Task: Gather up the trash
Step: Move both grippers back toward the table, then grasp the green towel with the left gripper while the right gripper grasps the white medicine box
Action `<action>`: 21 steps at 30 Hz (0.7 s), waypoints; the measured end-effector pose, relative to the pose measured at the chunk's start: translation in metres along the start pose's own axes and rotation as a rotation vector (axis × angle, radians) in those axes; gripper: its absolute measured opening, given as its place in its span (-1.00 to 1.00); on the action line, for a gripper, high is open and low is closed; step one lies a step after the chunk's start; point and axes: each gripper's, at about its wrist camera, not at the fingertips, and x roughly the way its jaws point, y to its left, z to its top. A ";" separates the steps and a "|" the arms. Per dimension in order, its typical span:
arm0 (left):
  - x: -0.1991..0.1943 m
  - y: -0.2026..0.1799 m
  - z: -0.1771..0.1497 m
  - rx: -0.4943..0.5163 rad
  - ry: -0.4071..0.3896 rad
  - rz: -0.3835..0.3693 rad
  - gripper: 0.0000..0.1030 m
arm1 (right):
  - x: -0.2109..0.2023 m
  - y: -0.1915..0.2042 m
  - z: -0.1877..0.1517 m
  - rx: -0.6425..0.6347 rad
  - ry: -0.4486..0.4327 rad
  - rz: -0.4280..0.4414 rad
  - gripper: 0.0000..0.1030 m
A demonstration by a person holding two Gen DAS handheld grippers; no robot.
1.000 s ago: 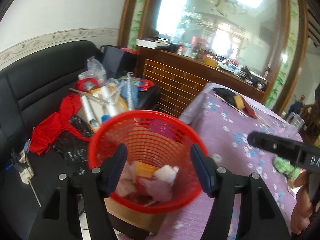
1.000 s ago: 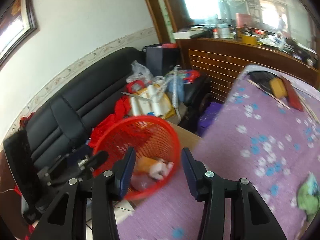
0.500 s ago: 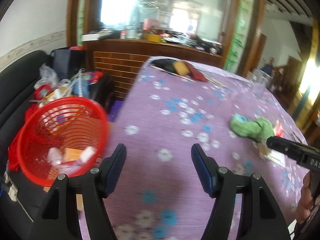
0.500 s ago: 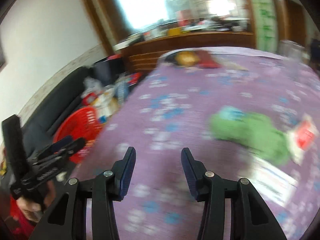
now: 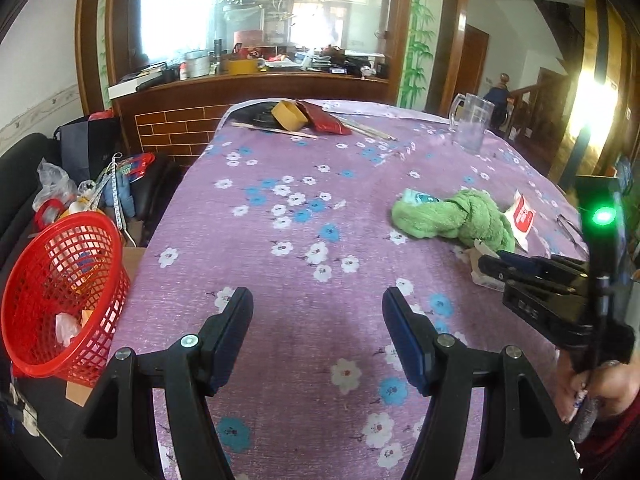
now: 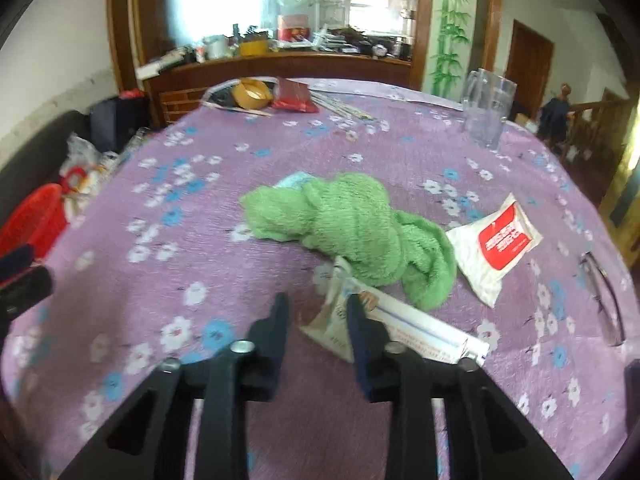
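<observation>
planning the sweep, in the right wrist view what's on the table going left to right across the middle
red basket at the table's left edge → green towel → white packet with red label → eyeglasses at the far right

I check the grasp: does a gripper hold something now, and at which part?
The left gripper holds nothing. The right gripper is closing around the crumpled wrapper's near end; a firm hold cannot be told.
</observation>
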 end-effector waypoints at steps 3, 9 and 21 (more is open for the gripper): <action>0.003 -0.005 0.003 0.017 0.003 -0.012 0.28 | 0.008 -0.008 -0.001 0.032 0.024 0.008 -0.87; 0.011 -0.035 0.011 0.123 0.014 -0.102 0.40 | -0.027 -0.028 -0.007 0.099 -0.052 0.083 -0.92; 0.044 -0.126 0.051 0.375 0.000 -0.180 0.62 | -0.116 -0.106 -0.024 0.291 -0.237 0.165 -0.92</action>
